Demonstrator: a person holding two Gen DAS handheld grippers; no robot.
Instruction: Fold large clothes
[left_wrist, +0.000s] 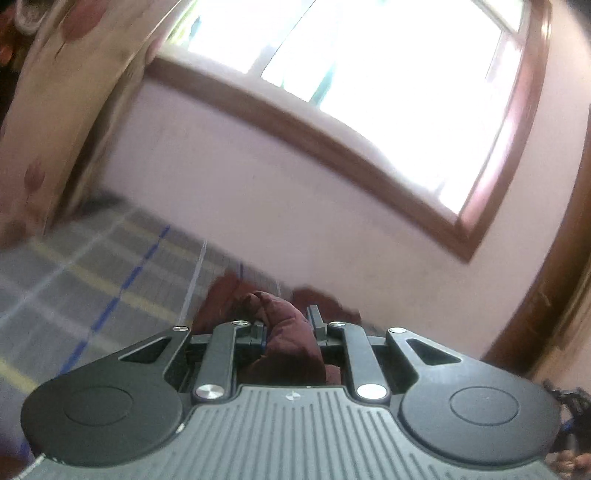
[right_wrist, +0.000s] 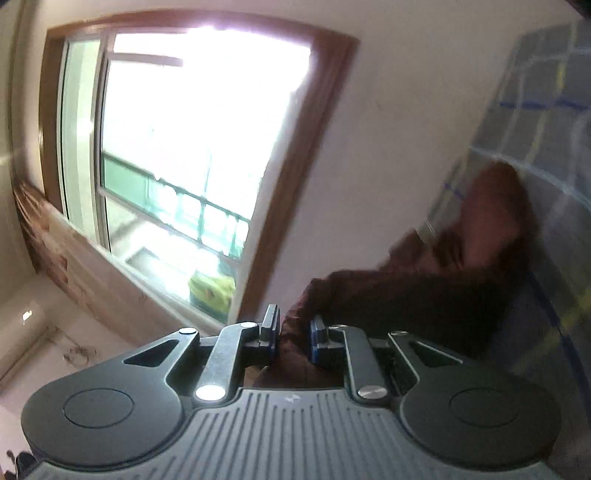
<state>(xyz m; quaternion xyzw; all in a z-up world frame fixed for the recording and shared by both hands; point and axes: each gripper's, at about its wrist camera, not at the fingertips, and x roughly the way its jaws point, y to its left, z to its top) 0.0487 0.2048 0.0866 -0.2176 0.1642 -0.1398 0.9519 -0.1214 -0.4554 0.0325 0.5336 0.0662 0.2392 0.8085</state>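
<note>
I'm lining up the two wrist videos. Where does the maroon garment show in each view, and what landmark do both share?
Left wrist: the maroon garment sits low at centre, bunched between the left tongs, over the plaid sheet.
Right wrist: the garment spreads from the right tongs up to the right, blurred against the plaid sheet.
Shared landmark: the brown-framed window.

A home bedroom: checked grey bedsheet (left_wrist: 92, 266) meeting a pale pink wall (left_wrist: 258, 192), wood-framed window (right_wrist: 177, 147) above, flowered curtain (left_wrist: 55, 110) beside it.
</note>
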